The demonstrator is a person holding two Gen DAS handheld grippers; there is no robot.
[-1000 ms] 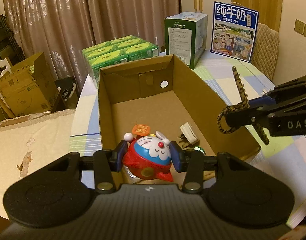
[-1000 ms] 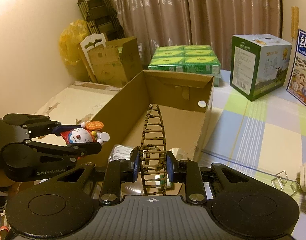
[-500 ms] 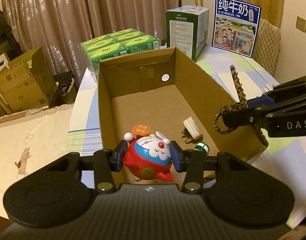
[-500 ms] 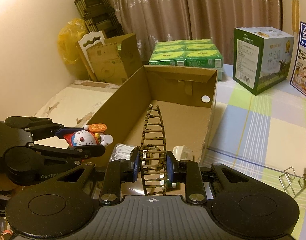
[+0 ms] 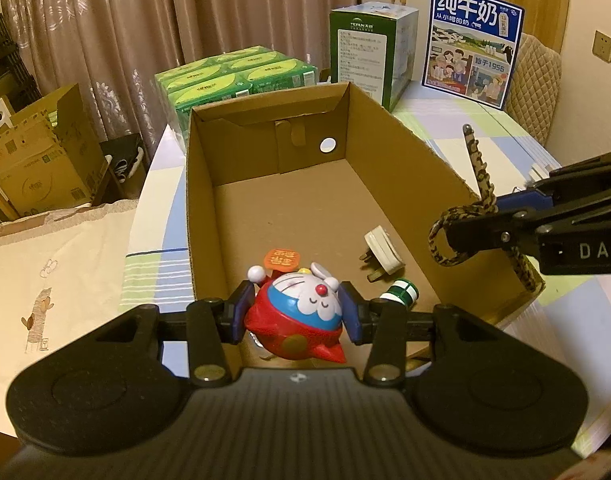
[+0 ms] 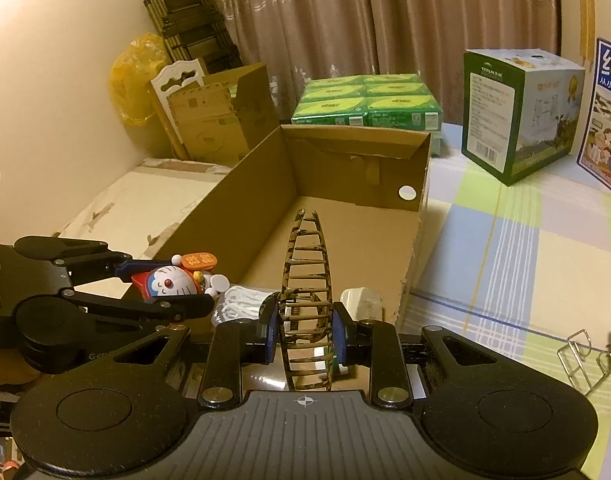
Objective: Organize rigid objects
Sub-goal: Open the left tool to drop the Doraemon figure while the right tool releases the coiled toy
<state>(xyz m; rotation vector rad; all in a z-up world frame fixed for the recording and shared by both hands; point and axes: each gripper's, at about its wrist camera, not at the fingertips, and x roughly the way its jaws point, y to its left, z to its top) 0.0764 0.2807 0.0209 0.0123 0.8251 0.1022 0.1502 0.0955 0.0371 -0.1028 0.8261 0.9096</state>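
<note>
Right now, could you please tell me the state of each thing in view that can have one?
Left gripper: shut on the cat toy.
Right gripper: shut on the leopard hair clip.
Cardboard box: open-topped, upright.
White plug: lying in the box.
Green-capped bottle: lying on its side in the box.

Black left gripper (image 5: 295, 312), blue pads, silver screws.
</note>
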